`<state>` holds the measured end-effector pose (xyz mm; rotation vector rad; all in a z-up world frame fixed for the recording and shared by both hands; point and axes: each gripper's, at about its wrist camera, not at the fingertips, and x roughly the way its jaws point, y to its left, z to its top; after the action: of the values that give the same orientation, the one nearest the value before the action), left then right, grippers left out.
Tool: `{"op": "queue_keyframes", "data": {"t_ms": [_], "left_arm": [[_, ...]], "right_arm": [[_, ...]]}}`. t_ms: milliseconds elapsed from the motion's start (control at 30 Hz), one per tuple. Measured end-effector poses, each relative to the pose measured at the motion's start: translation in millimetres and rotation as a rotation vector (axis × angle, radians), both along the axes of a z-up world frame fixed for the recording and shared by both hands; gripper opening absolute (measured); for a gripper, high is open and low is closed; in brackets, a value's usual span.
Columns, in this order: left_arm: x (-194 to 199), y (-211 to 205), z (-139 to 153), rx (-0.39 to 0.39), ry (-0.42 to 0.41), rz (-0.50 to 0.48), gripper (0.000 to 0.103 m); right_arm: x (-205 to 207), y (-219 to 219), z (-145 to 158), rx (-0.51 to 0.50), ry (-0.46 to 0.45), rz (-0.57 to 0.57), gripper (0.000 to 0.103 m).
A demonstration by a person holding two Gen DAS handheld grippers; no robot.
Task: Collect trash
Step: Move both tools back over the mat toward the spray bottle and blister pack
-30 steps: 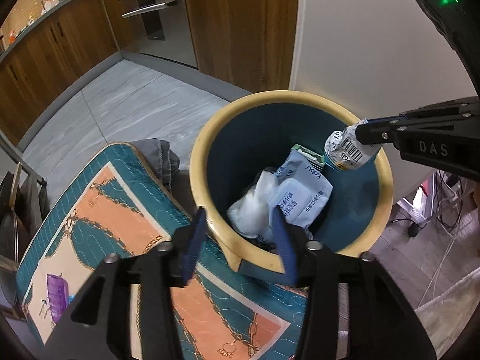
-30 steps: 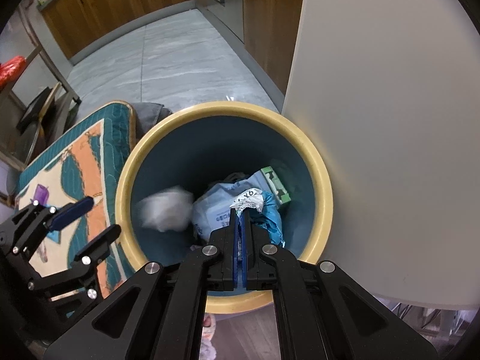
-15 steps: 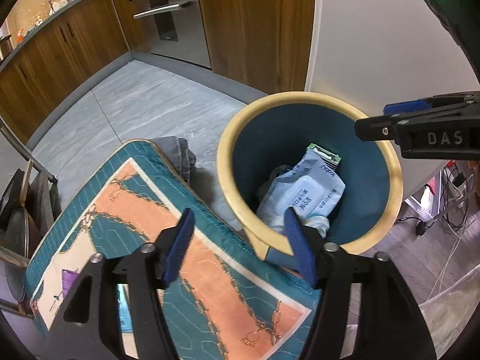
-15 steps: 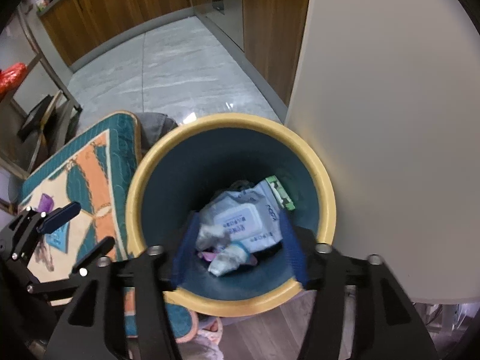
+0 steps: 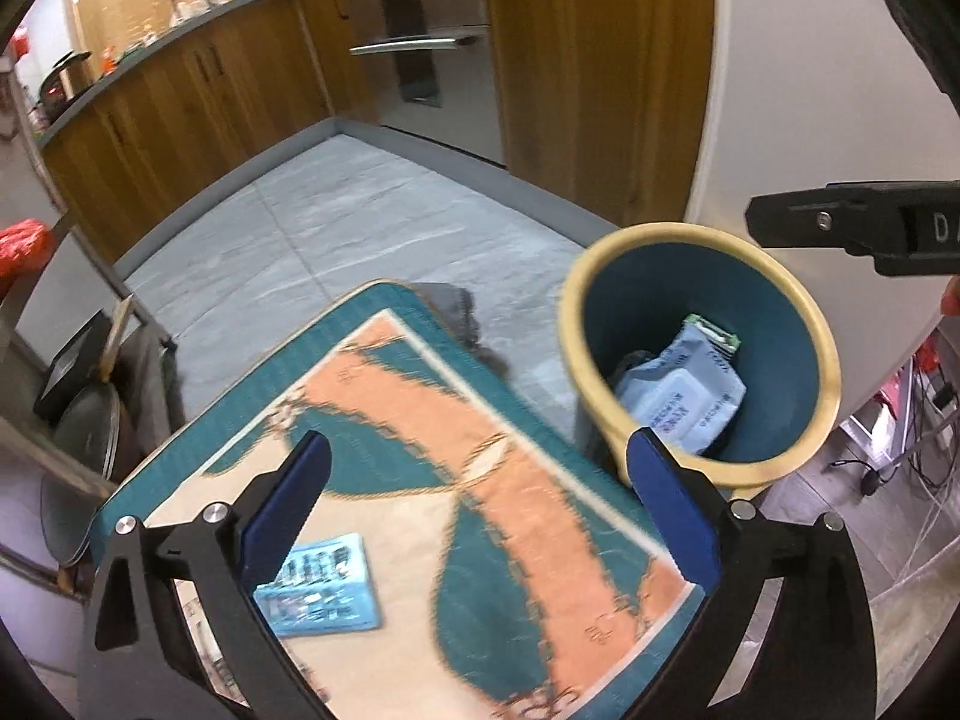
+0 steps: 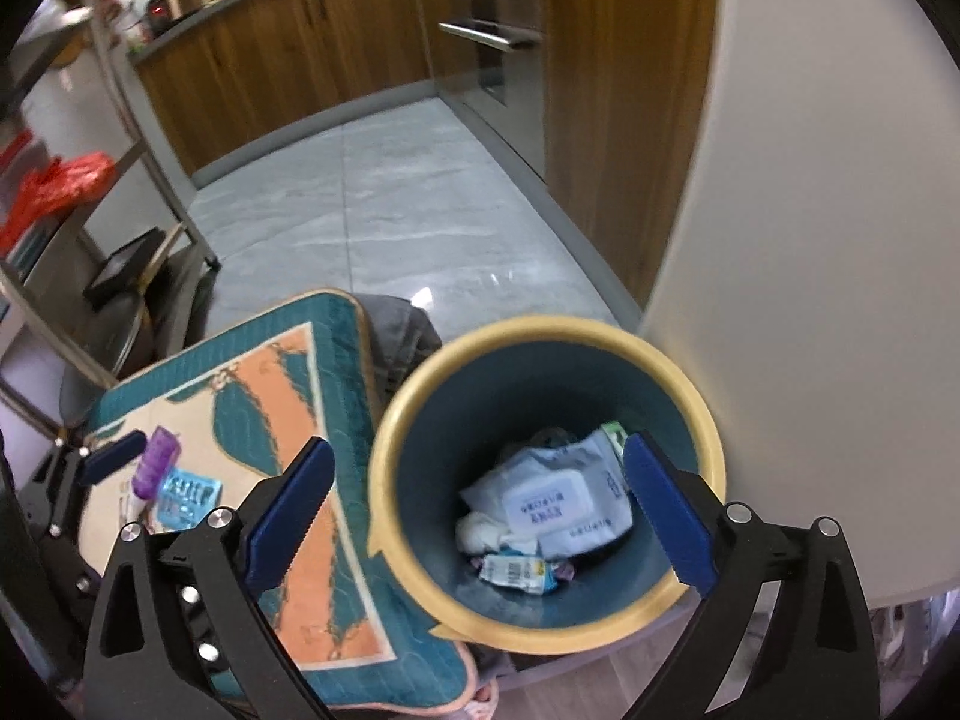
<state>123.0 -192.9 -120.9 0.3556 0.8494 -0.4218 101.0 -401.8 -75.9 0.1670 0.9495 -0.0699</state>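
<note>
A blue bin with a yellow rim [image 6: 390, 450] [image 5: 576, 324] stands beside a teal and orange cushion [image 5: 456, 480] [image 6: 300, 372]. Inside lie a wet-wipe pack [image 6: 546, 504] [image 5: 678, 402], a crumpled tissue [image 6: 480, 531] and a small labelled bottle [image 6: 516, 570]. On the cushion lie a blue blister pack [image 5: 318, 585] [image 6: 183, 495] and a purple tube [image 6: 157, 459]. My right gripper [image 6: 477, 516] is open and empty above the bin. My left gripper [image 5: 480, 516] is open and empty above the cushion.
A white wall panel [image 6: 810, 240] stands right of the bin. Wooden kitchen cabinets [image 5: 198, 96] and an oven [image 6: 480, 30] line the far side of a grey tiled floor [image 6: 384, 222]. A metal rack [image 6: 90, 228] with a red bag stands left.
My right gripper opened and dropped the bottle into the bin. Both grippers pulled up and back. My left gripper moved left over the cushion, bringing the blister pack into view.
</note>
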Motion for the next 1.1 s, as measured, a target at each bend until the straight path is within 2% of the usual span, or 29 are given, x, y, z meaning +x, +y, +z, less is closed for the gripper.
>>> {"op": "queue_keyframes", "data": {"t_ms": [267,567,733,900,1100], "left_arm": [[-3,56,7,0.027,-0.011,0.093,0.097],[0,114,10,0.022,0.001,0.198,0.097],[1,141,14,0.032,0.007,0.239,0.097],[4,170,33,0.061,-0.06,0.208,0.097],[23,213,32,0.094,-0.059,0.281,0.097]], "right_arm": [[2,44,5,-0.074,-0.012,0.067,0.097],[-1,81,5,-0.157,-0.008,0.176,0.097],[-2,93,4,-0.132,0.005,0.2,0.097],[-3,114,4,-0.093,0.007,0.233,0.097],[6,141,0,-0.036,0.023,0.269,0.097]]}}
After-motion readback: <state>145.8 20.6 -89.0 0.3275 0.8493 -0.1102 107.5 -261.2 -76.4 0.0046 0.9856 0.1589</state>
